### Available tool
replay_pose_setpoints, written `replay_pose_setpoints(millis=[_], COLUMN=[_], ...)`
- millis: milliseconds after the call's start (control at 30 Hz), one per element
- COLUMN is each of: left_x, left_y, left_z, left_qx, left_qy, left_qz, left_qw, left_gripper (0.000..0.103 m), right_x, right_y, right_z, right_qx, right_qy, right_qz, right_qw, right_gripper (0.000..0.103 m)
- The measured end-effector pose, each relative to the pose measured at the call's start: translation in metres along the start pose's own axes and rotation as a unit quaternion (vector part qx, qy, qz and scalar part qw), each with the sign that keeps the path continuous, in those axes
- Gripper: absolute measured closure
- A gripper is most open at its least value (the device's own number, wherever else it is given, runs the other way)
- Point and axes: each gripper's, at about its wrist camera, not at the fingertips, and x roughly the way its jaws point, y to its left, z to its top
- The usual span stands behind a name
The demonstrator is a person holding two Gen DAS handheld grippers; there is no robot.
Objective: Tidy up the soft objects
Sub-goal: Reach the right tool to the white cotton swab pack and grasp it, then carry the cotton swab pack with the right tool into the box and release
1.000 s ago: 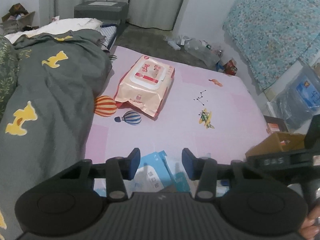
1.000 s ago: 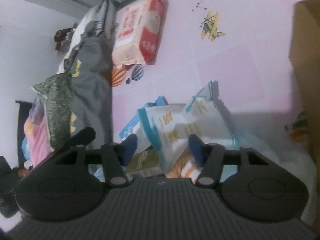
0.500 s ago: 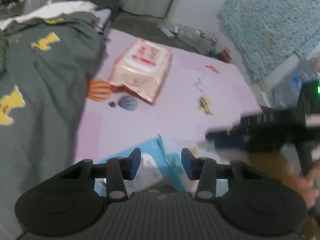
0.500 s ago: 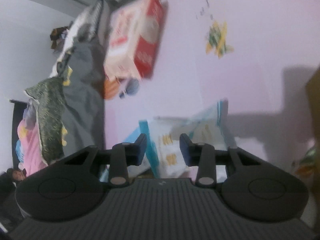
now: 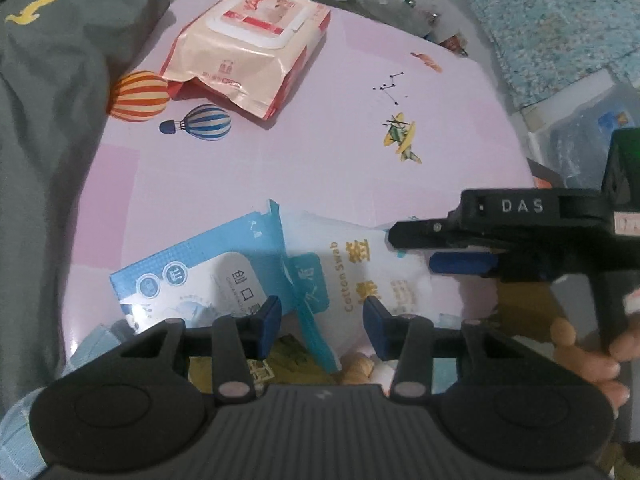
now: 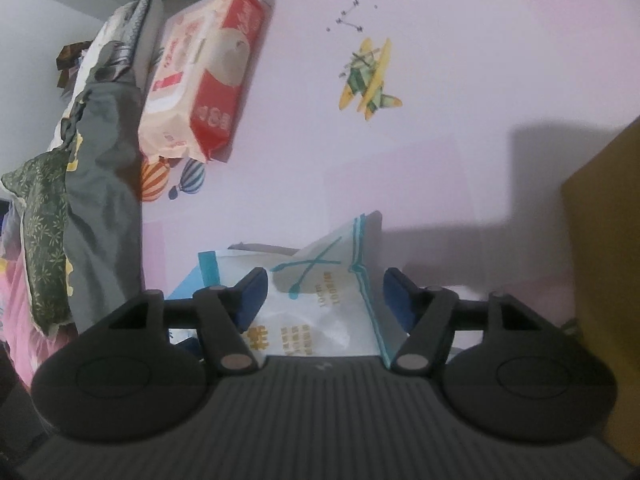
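Both right gripper (image 6: 322,294) pads flank the cotton swab bag (image 6: 320,312), untouched

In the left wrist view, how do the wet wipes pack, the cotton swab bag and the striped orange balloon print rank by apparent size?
1. wet wipes pack
2. cotton swab bag, similar in size; nearer and partly hidden, so unsure
3. orange balloon print, clearly smallest

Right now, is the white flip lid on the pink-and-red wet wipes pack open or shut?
Shut: the white flip lid lies flat and flush on the pink-and-red wet wipes pack.
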Motion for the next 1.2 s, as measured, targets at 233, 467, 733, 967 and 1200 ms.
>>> replay_pose_setpoints(millis=[233,467,733,967,1200], left_x=[0.008,-0.002,-0.040,-0.064,-0.100], left_y=[0.001,0.001,-0.017,-0.013,-0.023], left_z=[0.008,0.009,0.003,-0.011,-0.030], left_qx=[-0.012,-0.012,0.012,0.004,0.009], left_qy=[0.006,-0.015,-0.055,-0.074,-0.110], left_qz=[0.011,0.020,0.021,0.029,0.016], left_qw=[0.9999,0.9996,0.9982,0.9968,0.9937], left_gripper=[0.091,0.103,0.103,0.102,0.095], right_x=[0.014,0.004,-0.021,-0.040,-0.097], right_y=[-0.008,-0.003,0.011,0.025,0.031], right_z=[0.002,-0.003,-0.008,-0.025,-0.043], right_qx=[0.007,-0.021,-0.057,-0.097,-0.135], right_qy=[0.019,-0.005,-0.035,-0.062,-0.118], right_qz=[0.028,0.039,0.060,0.061,0.080], right_qw=[0.999,0.999,0.996,0.992,0.980], right_gripper=[0.038,0.065,0.075,0.081,0.083])
